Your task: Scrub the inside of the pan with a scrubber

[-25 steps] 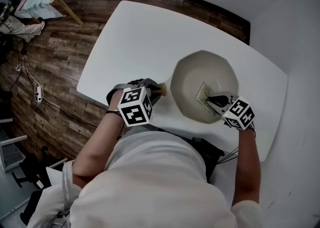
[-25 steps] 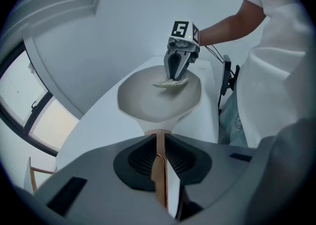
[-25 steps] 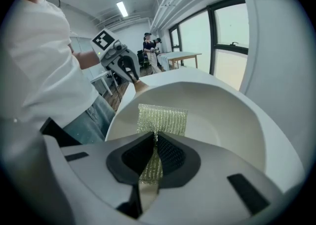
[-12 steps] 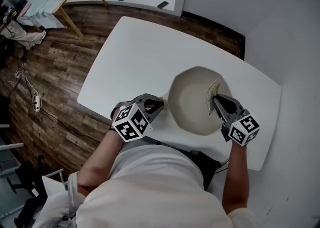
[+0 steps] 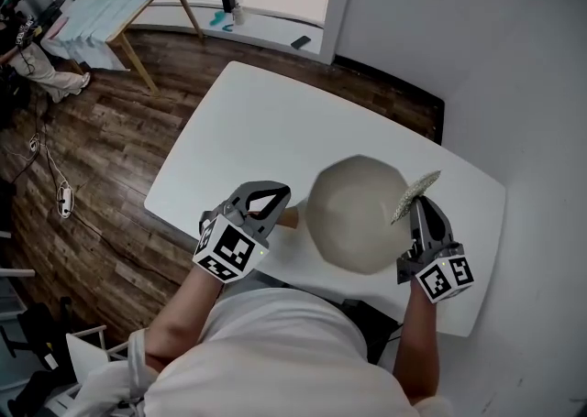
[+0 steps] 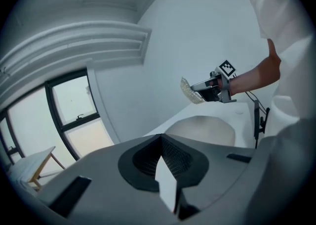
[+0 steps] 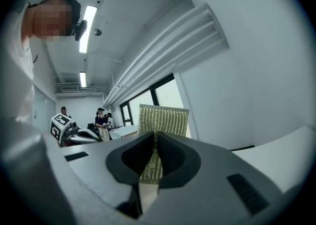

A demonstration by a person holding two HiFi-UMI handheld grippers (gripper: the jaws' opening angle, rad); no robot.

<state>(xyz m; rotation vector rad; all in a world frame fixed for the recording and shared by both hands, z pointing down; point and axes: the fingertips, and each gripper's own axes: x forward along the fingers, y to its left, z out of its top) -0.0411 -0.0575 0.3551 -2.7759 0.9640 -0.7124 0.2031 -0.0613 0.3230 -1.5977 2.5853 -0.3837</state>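
The beige pan (image 5: 353, 213) sits on the white table (image 5: 248, 122), its wooden handle (image 5: 290, 218) pointing left. My right gripper (image 5: 417, 209) hangs above the pan's right rim, shut on the gold mesh scrubber (image 5: 415, 193), which stands clear of the pan. In the right gripper view the scrubber (image 7: 162, 120) sticks up past the shut jaws of my right gripper (image 7: 155, 157). My left gripper (image 5: 278, 195) hovers over the handle end, shut with nothing in it. In the left gripper view, my left gripper (image 6: 165, 169) faces the pan (image 6: 200, 131) and the scrubber (image 6: 190, 91).
A white wall runs close along the table's right side. Wooden floor lies to the left, with a cloth-covered table (image 5: 119, 3) at the far left. People stand in the background (image 7: 101, 120) by the windows.
Both grippers have risen. The scrubber has come up out of the pan's inside to above its right rim. The left gripper has lifted from beside the handle.
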